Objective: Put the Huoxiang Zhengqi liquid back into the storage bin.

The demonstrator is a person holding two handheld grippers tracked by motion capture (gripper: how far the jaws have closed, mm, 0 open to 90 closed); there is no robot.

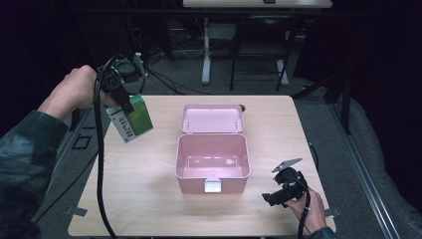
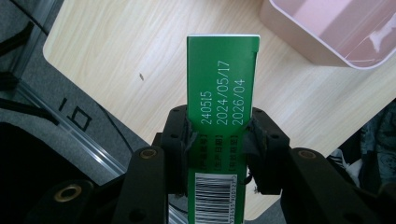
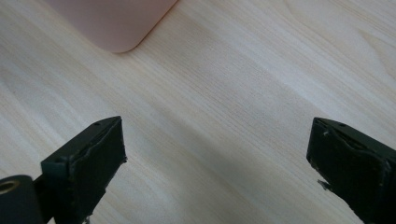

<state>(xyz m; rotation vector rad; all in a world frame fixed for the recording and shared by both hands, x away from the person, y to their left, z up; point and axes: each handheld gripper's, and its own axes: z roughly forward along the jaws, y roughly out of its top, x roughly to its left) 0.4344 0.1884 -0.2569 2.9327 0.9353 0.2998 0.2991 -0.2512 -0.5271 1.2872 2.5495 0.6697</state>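
A: High view puts the green cardboard carton clamped in the left gripper, tilted, held in the air over the left edge of the pale wooden table.

B: Left gripper view agrees: both pads press the carton's narrow sides just below its printed dates, the top end sticking out beyond them.

A: Room around it?

B: Bare wood lies between the carton and the open pink plastic box, which sits mid-table, lid back.

A: The other hand?

B: The right gripper rests low near the table's front right corner, jaws wide apart, holding nothing.
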